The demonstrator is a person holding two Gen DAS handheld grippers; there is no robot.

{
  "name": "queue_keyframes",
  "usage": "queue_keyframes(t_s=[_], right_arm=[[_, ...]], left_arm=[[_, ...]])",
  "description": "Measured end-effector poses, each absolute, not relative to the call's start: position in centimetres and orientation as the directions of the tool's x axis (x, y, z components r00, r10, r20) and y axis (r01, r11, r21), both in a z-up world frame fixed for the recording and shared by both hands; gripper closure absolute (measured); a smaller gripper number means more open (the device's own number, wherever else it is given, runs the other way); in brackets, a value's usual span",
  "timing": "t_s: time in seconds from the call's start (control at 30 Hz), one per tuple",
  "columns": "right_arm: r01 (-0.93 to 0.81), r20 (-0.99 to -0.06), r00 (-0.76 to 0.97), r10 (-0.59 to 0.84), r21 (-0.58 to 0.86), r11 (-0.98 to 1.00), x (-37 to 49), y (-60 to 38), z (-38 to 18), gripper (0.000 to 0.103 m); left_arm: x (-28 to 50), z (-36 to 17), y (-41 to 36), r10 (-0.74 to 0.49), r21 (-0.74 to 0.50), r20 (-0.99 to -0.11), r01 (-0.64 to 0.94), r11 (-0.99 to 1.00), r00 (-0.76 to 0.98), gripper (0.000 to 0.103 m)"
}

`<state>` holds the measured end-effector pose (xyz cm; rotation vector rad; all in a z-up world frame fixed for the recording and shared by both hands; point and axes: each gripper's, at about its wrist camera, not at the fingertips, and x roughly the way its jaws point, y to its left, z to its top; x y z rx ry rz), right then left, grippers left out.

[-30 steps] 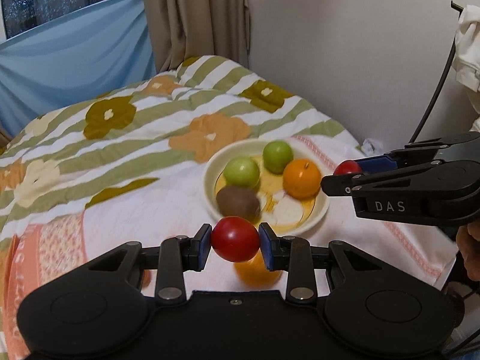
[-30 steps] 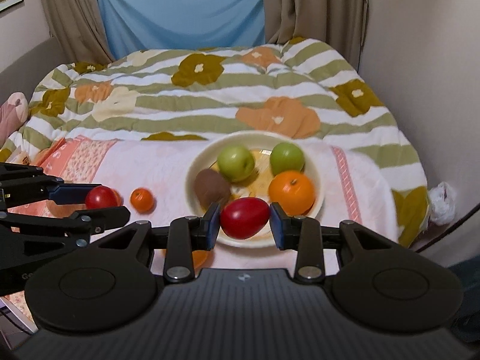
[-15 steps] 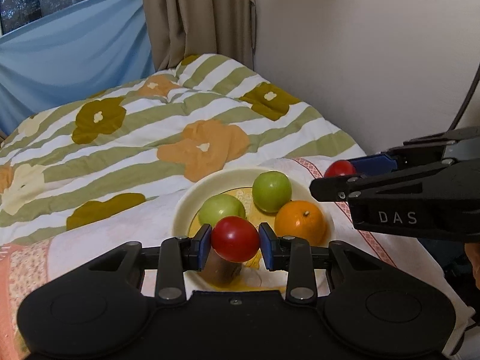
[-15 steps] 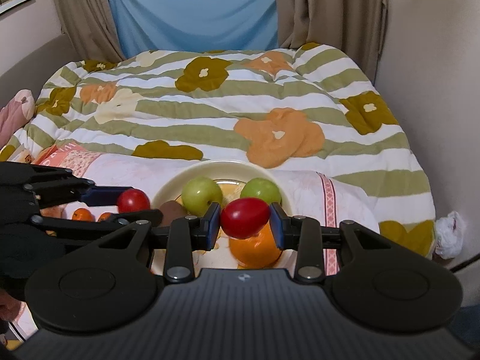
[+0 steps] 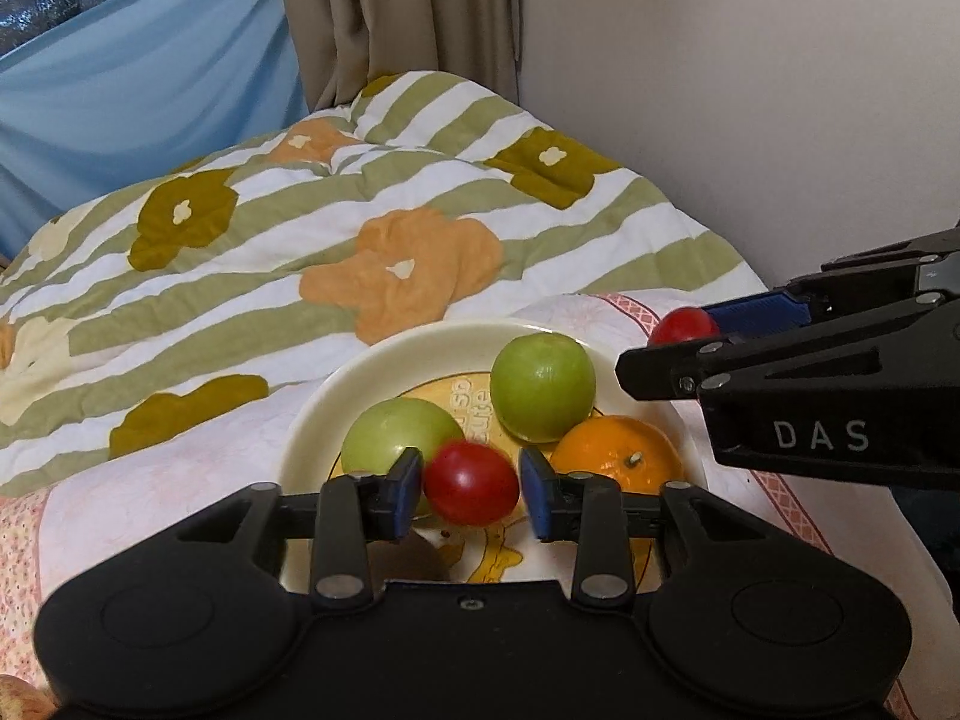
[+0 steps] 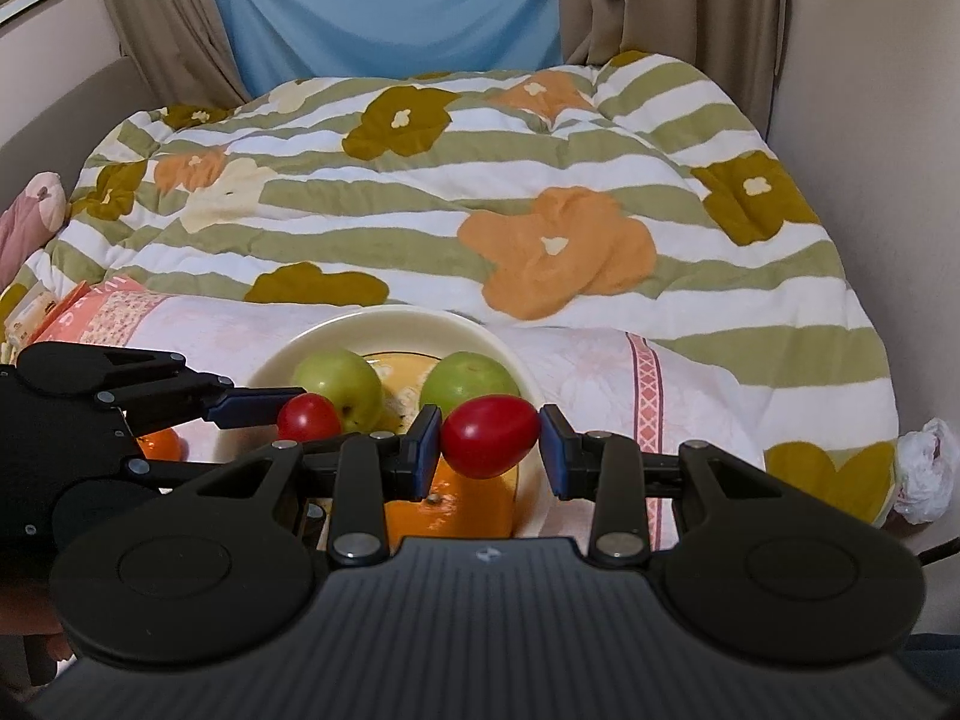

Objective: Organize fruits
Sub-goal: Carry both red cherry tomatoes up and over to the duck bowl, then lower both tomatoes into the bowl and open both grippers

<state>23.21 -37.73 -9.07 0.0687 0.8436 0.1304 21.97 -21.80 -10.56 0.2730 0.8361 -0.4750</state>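
Striped, flower-printed quilt [image 6: 540,180] covers the bed. Nearest, the left gripper [image 5: 471,495] has just been opening its jaws. A round red tomato [image 5: 471,483] sits between them, seemingly loose, over the cream ceramic plate [image 5: 420,348]. The right gripper [image 6: 490,450] is clamped on an oval red tomato [image 6: 489,435]. Beyond, on the plate, lie a round orange [image 5: 618,459] and two green apples [image 5: 543,387].
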Motion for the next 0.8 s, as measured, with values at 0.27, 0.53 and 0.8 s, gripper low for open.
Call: queue_keyframes(t_s=[0.27,0.53,0.8], right_arm=[[-0.103,-0.74,0.653,0.163,0.127,0.987,23.7,-38.3,-9.0,0.053],[-0.199,-0.726,0.649,0.228,0.127,0.972,24.0,-36.2,-8.4,0.053],[-0.322,-0.73,0.621,0.286,0.096,0.942,25.1,-33.1,-9.6,0.053]], left_arm=[[21.1,-8.9,-20.9,-0.283,0.05,-0.735,0.465,0.884,0.617,0.019],[19.4,-7.7,-18.2,-0.246,0.054,-0.731,0.413,0.909,0.636,0.016],[18.2,-7.8,-16.0,-0.202,0.051,-0.743,0.354,0.934,0.638,0.016]])
